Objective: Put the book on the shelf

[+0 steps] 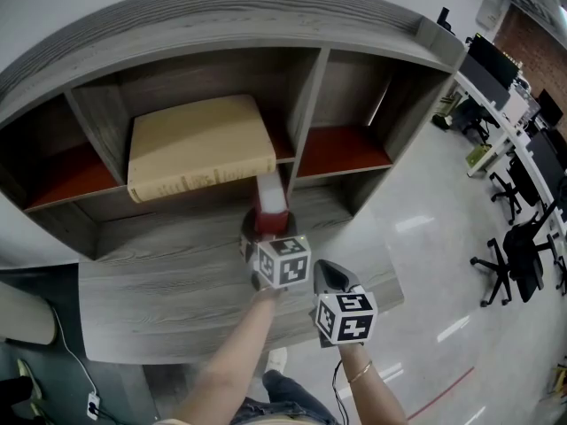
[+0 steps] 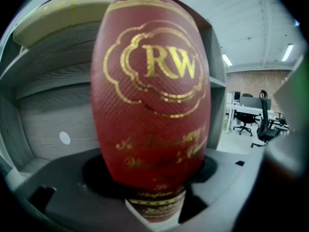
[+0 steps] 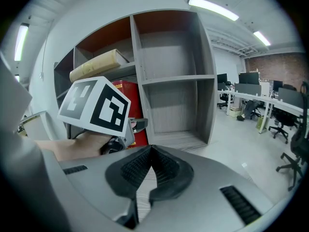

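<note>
The left tool (image 1: 266,227) has its jaws spread wide around the red book (image 2: 152,105), the pads seemingly off it. The book stands upright near the front edge of the shelf's (image 1: 168,237) lower board, under the tan book (image 1: 199,144) (right tool (image 3: 145,178) closed, empty). The placing looks nearly done, and what remains is drawing the tool clear.

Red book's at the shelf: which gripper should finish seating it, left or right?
Left. The red book stands between the left gripper's jaws, right at the shelf. The right gripper is shut, empty, and sits further back.
</note>
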`<state>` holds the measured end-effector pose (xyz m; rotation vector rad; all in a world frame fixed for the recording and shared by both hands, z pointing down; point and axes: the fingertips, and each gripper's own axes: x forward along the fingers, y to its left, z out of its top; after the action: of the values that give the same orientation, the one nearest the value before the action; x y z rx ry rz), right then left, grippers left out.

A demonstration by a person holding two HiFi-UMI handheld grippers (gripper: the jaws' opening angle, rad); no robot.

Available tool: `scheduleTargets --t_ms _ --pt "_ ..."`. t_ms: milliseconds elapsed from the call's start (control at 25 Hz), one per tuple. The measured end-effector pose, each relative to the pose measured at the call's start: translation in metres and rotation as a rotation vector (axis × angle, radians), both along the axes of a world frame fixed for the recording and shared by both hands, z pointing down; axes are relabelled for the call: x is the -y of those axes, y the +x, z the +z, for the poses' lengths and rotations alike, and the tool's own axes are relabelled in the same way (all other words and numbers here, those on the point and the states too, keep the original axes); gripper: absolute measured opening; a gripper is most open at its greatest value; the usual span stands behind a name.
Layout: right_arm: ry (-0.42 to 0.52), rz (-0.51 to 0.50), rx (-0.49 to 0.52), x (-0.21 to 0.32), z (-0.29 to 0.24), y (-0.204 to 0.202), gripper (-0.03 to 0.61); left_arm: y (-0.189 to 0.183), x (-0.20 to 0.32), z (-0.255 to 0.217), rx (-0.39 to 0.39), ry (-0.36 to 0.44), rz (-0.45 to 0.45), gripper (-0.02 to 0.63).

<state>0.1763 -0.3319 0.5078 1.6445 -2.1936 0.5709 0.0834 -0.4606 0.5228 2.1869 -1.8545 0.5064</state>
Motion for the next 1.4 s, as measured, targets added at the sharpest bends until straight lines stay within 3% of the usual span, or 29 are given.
scheduleTargets --t_ms 760,1200,1400 --pt "0.002 0.04 -0.004 -0.016 -0.001 0.008 0.009 -0.004 -0.031 0.005 -0.014 -0.013 0.015 0.319" --pt "0.011 0.091 0.03 -0.038 -0.003 0.01 0.009 -0.002 -0.076 -0.011 -0.043 0.008 0.096 0.319" --pt "0.032 0.103 0.047 -0.053 -0.012 0.006 0.009 0.004 -0.108 -0.026 -0.067 0.019 0.175 0.319"
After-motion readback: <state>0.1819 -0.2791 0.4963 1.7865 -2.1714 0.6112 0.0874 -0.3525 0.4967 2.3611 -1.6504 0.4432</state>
